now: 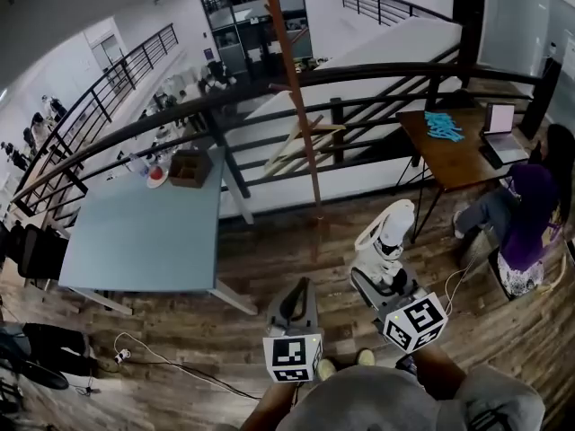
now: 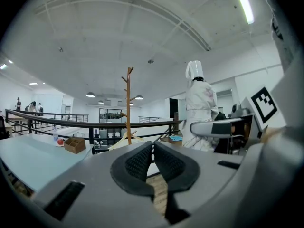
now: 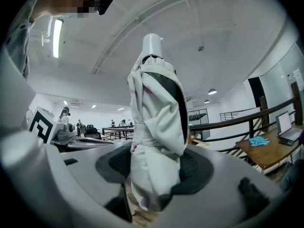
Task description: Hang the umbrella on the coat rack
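A folded white umbrella [image 3: 154, 122] stands upright between the jaws of my right gripper [image 3: 154, 167], whose pads press its rolled cloth on both sides. In the head view the umbrella [image 1: 386, 236] rises in front of the right gripper [image 1: 388, 281], with its white handle loop at the top. My left gripper [image 2: 153, 161] is shut with nothing in it, and the head view shows this left gripper [image 1: 294, 305] low at centre. The wooden coat rack [image 1: 296, 97] stands beyond the black railing [image 1: 377, 74]; in the left gripper view the coat rack [image 2: 128, 103] is straight ahead, the umbrella [image 2: 199, 110] to its right.
A pale blue table [image 1: 144, 232] with a brown box [image 1: 190, 167] and a red-and-white object stands at the left. At the right, a wooden desk [image 1: 454, 146] holds a laptop, and a seated person [image 1: 526, 214] is beside it. A cable lies on the wooden floor [image 1: 180, 330].
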